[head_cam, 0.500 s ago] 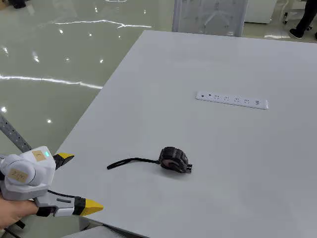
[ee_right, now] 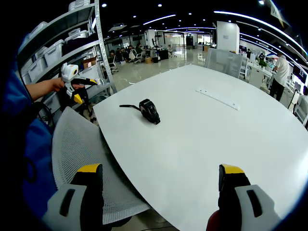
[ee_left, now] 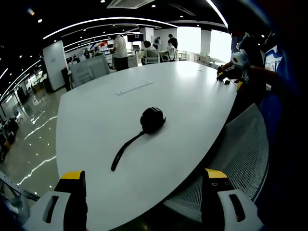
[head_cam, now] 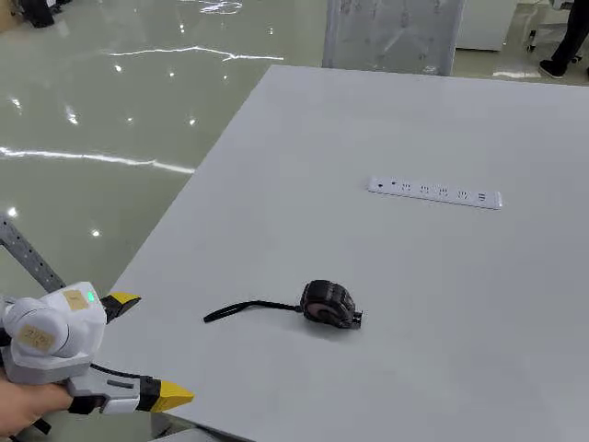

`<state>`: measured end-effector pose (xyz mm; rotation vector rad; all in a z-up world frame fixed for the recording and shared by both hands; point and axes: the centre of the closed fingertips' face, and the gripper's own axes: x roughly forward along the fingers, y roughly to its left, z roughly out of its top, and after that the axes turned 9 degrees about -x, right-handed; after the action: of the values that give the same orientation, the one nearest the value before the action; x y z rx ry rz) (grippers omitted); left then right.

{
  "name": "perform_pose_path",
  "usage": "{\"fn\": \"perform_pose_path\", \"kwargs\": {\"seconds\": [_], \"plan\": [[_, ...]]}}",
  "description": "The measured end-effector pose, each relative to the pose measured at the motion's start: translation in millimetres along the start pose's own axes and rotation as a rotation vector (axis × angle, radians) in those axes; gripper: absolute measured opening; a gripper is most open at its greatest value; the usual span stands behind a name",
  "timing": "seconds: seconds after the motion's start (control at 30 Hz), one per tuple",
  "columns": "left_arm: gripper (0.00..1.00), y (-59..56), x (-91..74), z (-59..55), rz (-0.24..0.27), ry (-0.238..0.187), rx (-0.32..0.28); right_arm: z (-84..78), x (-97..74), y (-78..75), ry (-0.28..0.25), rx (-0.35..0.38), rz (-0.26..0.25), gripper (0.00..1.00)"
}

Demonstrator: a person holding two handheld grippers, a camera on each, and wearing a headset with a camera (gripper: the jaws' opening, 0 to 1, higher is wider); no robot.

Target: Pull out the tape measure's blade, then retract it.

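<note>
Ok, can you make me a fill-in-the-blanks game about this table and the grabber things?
The tape measure lying on the table is ___ in colour. The left gripper holds nothing, and its jaws stand ___. The tips of its jaws are coloured ___. The power strip lies ___ from the person than the tape measure does.
Missing words: black; open; yellow; farther.
</note>
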<state>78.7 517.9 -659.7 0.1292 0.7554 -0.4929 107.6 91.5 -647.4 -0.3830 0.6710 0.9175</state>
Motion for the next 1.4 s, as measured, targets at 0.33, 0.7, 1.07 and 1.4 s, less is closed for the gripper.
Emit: {"fn": "perform_pose_path", "kwargs": {"seconds": [0.33,0.7,1.07,1.4], "plan": [[0.96,3.2,1.6,-4.7,-0.002,0.011,0.002,-1.5,2.9,-2.5,0.018,-0.022,0.006,0.96],[0.94,7.2,19.0,1.4,-0.021,0.017,0.042,2.7,26.3,2.0,0.049,-0.08,0.052,0.93],[0.93,6.2,41.5,11.8,-0.05,0.016,0.069,10.9,44.5,-0.1,0.049,-0.103,0.074,0.92],[0.92,1.3,62.9,24.5,-0.081,0.019,0.106,15.4,61.9,-6.1,0.046,-0.114,0.09,0.91]]}}
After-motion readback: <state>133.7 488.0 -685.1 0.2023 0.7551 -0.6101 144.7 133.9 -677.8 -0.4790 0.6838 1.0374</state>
